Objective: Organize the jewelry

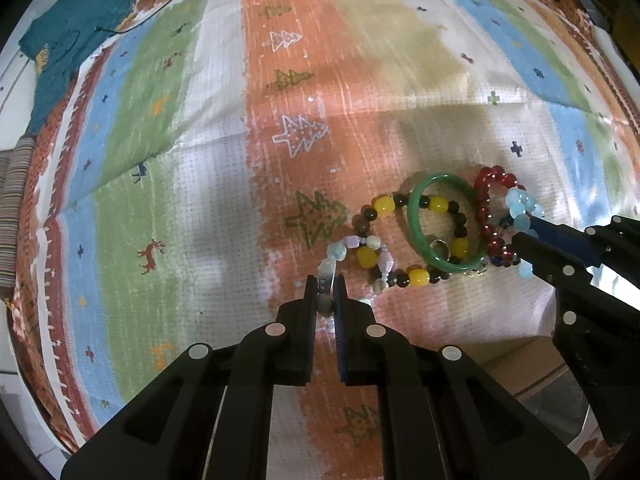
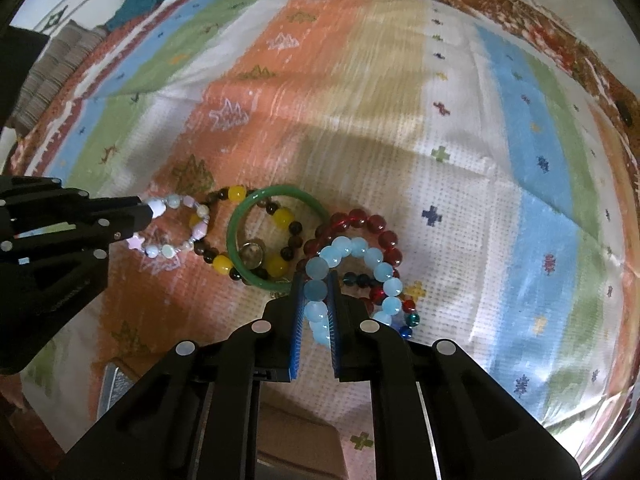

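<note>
1. Left tongs are seen pinched tight on the pastel bead bracelet — a bead is caught between the blue pads.
2. Right tongs are clamped on the light-blue bead bracelet, its beads squeezed between the pads.
3. Both bracelets are held at the edges of one tangled heap on the striped patterned cloth.
4. At the heap's middle a green bangle is laid over a yellow-and-dark bead bracelet — a small metal ring is seen inside it.
5. A dark-red bead bracelet is overlapped by the light-blue one.
6. A teal garment is seen at the cloth's far left corner.
</note>
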